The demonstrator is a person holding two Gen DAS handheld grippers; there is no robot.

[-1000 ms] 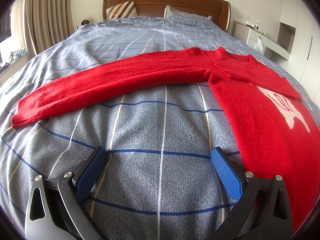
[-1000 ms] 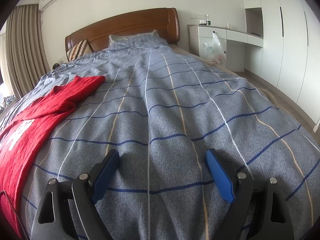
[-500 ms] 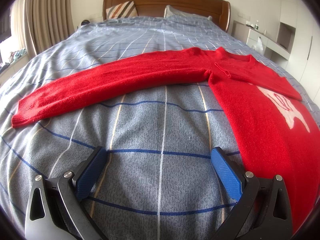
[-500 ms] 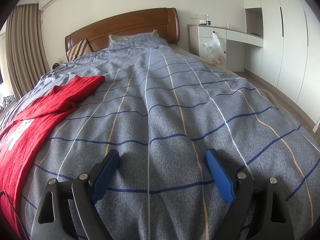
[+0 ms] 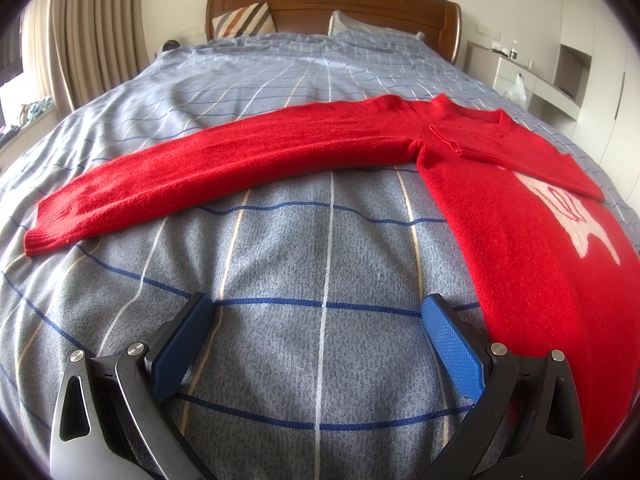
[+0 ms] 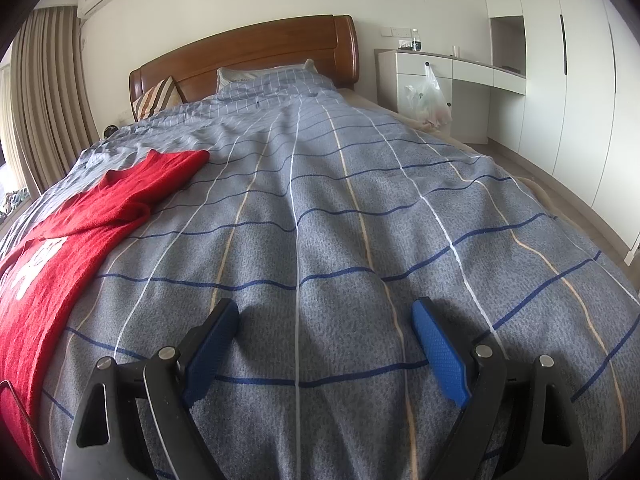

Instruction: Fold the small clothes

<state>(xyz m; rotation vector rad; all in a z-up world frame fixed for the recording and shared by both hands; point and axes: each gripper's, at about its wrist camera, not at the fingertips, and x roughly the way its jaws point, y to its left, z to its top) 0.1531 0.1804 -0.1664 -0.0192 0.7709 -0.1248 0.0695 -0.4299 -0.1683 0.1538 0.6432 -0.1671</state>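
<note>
A red knit sweater [image 5: 520, 216] with a white print lies flat on the bed. One long sleeve [image 5: 224, 164] stretches out to the left; the other sleeve is folded across the chest. My left gripper [image 5: 318, 312] is open and empty, low over the bedspread just left of the sweater's body. My right gripper [image 6: 324, 314] is open and empty over bare bedspread, with the sweater [image 6: 60, 240] off to its left.
The bed has a blue-grey checked bedspread [image 6: 360, 208], pillows [image 5: 244, 20] and a wooden headboard [image 6: 248, 52]. Curtains [image 5: 96, 40] hang at the left. A white desk [image 6: 452, 76] with a hanging plastic bag [image 6: 428, 100] and wardrobes stand at the right.
</note>
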